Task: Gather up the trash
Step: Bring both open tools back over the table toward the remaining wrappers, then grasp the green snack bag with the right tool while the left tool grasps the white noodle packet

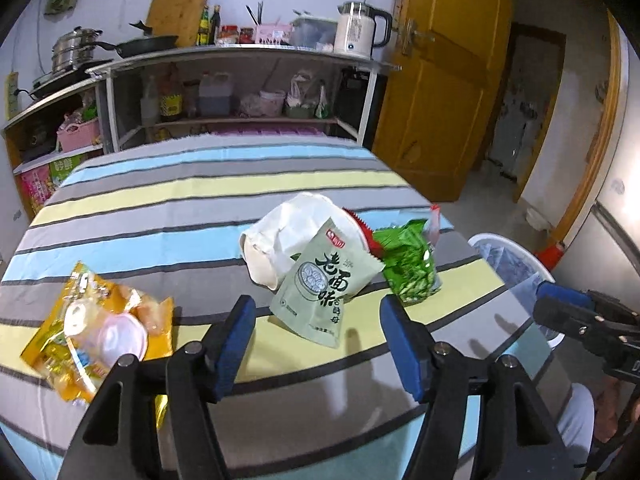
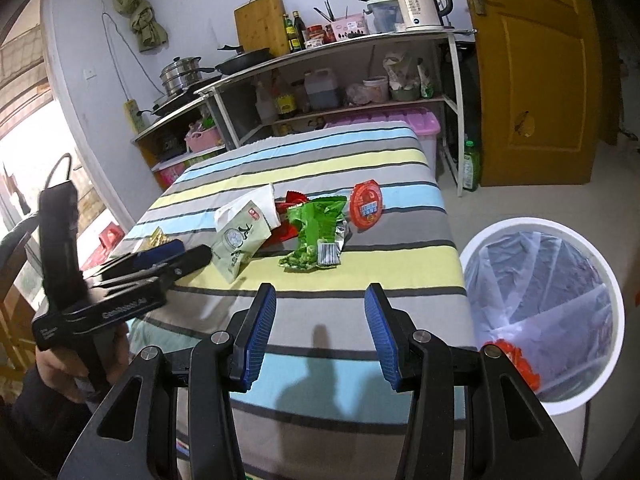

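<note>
White bin (image 2: 472, 256) beside striped table (image 2: 360, 292) holds red wrapper (image 2: 516, 362)

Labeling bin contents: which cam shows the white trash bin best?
Right wrist: the white trash bin shows its whole rim, liner and an orange scrap inside. Left wrist catches only part of the rim, partly blocked by the right gripper.

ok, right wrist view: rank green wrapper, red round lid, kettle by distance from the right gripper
1. Green wrapper, straight ahead of the right gripper on the striped cloth.
2. Red round lid, behind it, slightly right.
3. Kettle, top shelf, far right.
</note>
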A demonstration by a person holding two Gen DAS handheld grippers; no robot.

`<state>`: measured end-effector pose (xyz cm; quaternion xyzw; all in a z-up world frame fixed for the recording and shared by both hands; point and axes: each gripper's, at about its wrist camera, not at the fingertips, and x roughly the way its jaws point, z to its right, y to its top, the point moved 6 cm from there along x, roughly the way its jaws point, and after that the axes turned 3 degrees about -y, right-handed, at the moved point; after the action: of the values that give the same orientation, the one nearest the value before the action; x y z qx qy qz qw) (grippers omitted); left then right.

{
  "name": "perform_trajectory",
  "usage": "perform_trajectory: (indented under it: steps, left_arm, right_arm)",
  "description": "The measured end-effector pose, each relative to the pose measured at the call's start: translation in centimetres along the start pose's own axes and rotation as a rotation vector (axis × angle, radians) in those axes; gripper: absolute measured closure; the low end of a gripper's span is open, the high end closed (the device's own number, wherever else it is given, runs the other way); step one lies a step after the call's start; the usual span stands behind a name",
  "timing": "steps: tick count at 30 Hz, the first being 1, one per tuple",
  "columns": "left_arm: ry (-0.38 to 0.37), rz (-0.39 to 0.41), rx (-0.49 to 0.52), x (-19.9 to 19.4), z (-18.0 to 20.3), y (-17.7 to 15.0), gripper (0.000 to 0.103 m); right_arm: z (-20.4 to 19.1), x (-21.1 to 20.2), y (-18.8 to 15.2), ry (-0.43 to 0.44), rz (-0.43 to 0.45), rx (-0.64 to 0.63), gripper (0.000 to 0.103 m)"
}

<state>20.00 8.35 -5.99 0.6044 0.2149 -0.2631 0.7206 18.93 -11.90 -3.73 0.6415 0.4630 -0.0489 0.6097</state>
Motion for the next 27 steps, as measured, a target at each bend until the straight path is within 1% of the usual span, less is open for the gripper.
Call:
perform_trajectory:
  steps: [4, 11, 20, 22, 24, 27]
  left_arm:
    - [-0.017, -0.059, 0.014, 1.5, 0.1, 0.1, 0.036]
    - [0.017, -0.096, 0.055, 2.8, 0.3, 0.4, 0.036]
    - [0.057, -0.188, 0.084, 4.5, 0.5, 0.0, 0.036]
    - [0.069, -0.193, 0.087, 4.6, 0.3, 0.0, 0.040]
    - [0.083, -0.188, 0.091, 4.5, 0.4, -0.1, 0.052]
    - [0.076, -0.179, 0.091, 4.3, 0.4, -0.1, 0.061]
  right_arm:
    - [0.2, 0.9, 0.2, 0.003, -0.007, 0.006, 0.055]
    - [0.2, 1.9, 0.6, 0.011, -0.016, 0.004, 0.055]
    - [0.2, 2.9, 1.2, 0.013, -0.023, 0.007, 0.055]
    - [0.1, 3.2, 1.3, 0.014, -0.027, 0.005, 0.055]
    - [0.0, 3.4, 1.5, 0.014, -0.030, 0.000, 0.055]
    - [-0.3, 3.8, 1.7, 0.013, -0.035, -0.004, 0.055]
